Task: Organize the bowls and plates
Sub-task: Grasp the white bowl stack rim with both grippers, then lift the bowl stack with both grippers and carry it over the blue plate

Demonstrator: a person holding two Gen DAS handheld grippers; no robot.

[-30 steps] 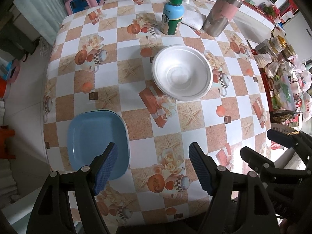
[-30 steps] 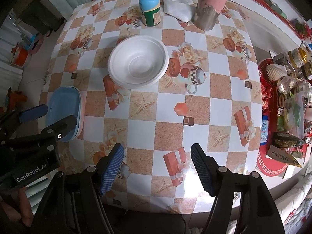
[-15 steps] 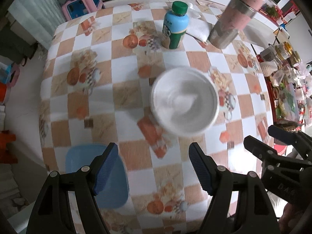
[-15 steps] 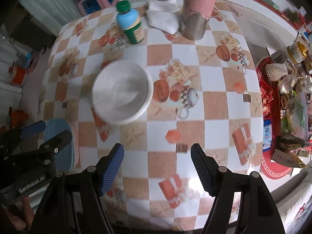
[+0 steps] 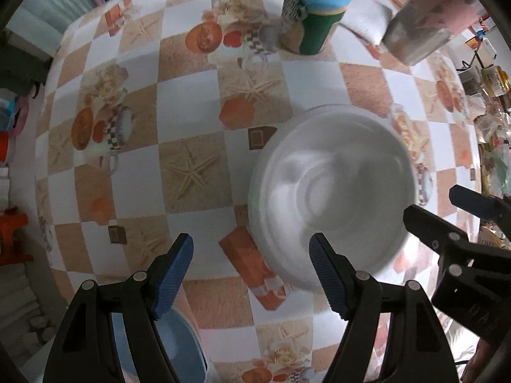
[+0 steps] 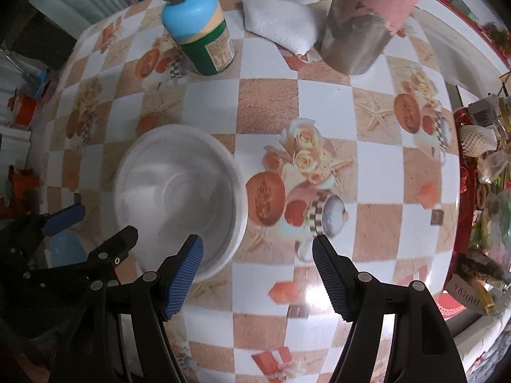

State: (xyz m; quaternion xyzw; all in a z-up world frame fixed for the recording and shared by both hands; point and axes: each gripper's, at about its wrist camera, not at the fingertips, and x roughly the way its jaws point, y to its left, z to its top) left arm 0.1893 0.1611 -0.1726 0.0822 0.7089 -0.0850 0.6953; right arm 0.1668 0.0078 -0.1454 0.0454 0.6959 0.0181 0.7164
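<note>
Your table (image 6: 265,108), under a checked cloth printed with starfish and roses, carries everything. At its far edge stands a tall steel flask (image 6: 361,28) with a pink sleeve, its top cut off by the frame. The white bowl (image 5: 332,191) sits near the middle and looks empty, though blurred. The blue plate (image 5: 179,344) lies at the near left edge, nothing on it, partly hidden by your left gripper (image 5: 250,274). A folded white cloth (image 6: 281,22) lies left of the flask, and a capped blue and green bottle (image 6: 199,35) stands left of that. Your left gripper's jaws stand apart over the bowl's near left rim. Your right gripper (image 6: 257,277) is also apart, gripping nothing, just right of the bowl.
</note>
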